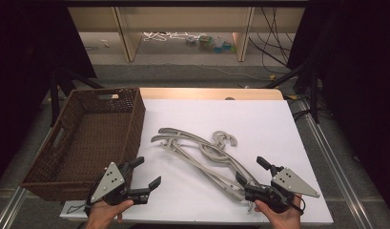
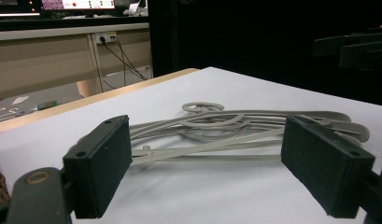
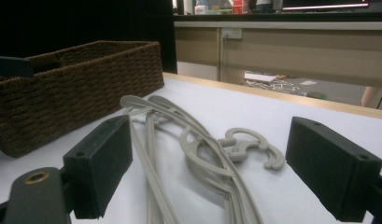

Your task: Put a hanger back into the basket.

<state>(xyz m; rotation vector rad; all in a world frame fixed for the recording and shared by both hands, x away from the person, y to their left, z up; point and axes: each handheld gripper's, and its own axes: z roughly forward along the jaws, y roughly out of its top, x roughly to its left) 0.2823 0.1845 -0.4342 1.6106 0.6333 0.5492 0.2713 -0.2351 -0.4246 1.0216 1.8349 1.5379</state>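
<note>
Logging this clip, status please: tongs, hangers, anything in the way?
Left tongs open, empty. Right tongs open, near end of grey hangers. Hangers stacked flat on white table. Brown basket at left, path clear.

place: lab | cues: loose cables (image 1: 271, 38), monitors (image 2: 76, 4), black curtains (image 1: 359, 71)

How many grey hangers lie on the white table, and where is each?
2. They lie stacked and crossed in the middle of the table, right of the basket: the upper hanger and the lower hanger. A third hidden under them seems unlikely.
</note>
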